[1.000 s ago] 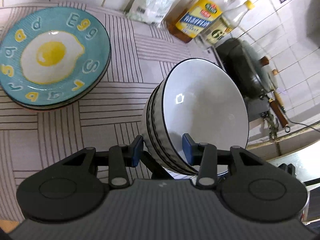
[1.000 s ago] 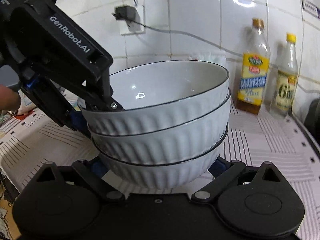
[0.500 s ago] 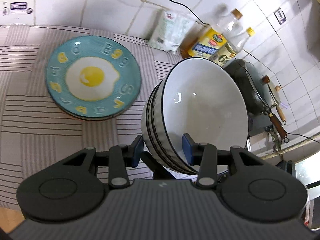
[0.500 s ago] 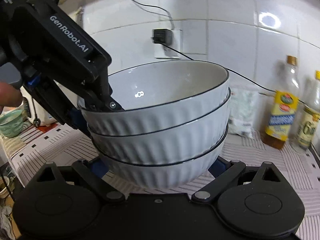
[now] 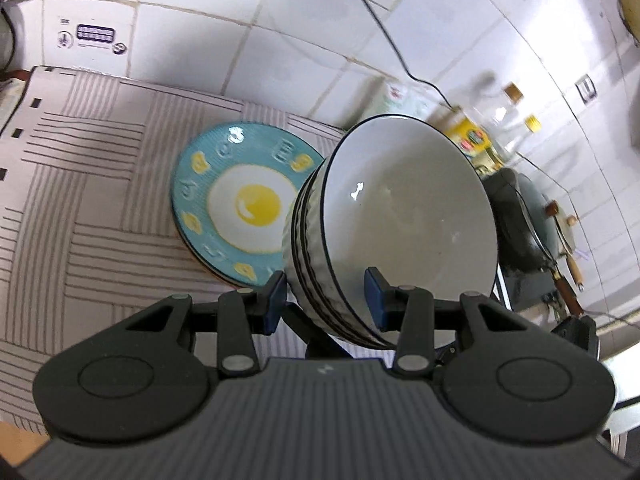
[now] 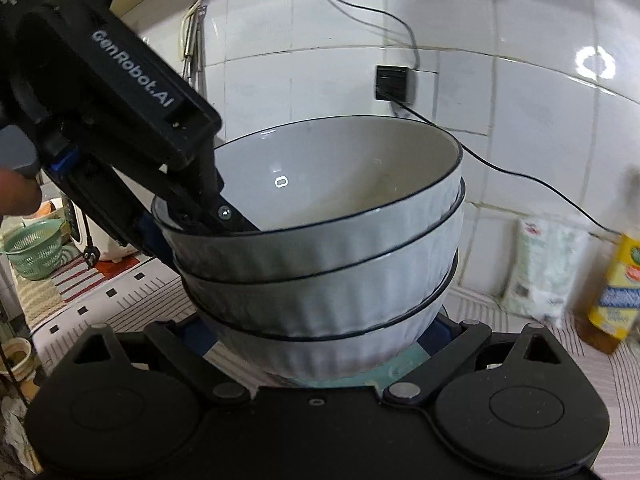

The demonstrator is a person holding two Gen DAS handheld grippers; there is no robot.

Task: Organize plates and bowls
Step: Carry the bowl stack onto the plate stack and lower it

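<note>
A stack of three white ribbed bowls (image 5: pixel 404 224) with dark rims is held in the air by both grippers. My left gripper (image 5: pixel 326 300) is shut on the stack's near rim, one finger inside the top bowl, one outside. My right gripper (image 6: pixel 316 340) is shut on the sides of the bottom bowl in the stack of bowls (image 6: pixel 320 264); its fingertips are hidden behind it. A stack of teal plates with a fried-egg picture (image 5: pixel 240 204) lies on the striped cloth, partly under the bowls; a teal edge (image 6: pixel 400 364) shows below them in the right wrist view.
Striped cloth (image 5: pixel 92 208) covers the counter. Oil and sauce bottles (image 6: pixel 616 284) and a white bag (image 6: pixel 540 264) stand by the tiled wall. A black wok (image 5: pixel 520 220) sits to the right. A green basket (image 6: pixel 34 248) is far left. A cable hangs from a wall socket (image 6: pixel 394 82).
Both grippers have carried the bowl stack left, towards the egg plates, which now lie partly beneath it. The bottles have shifted off to the right of view.
</note>
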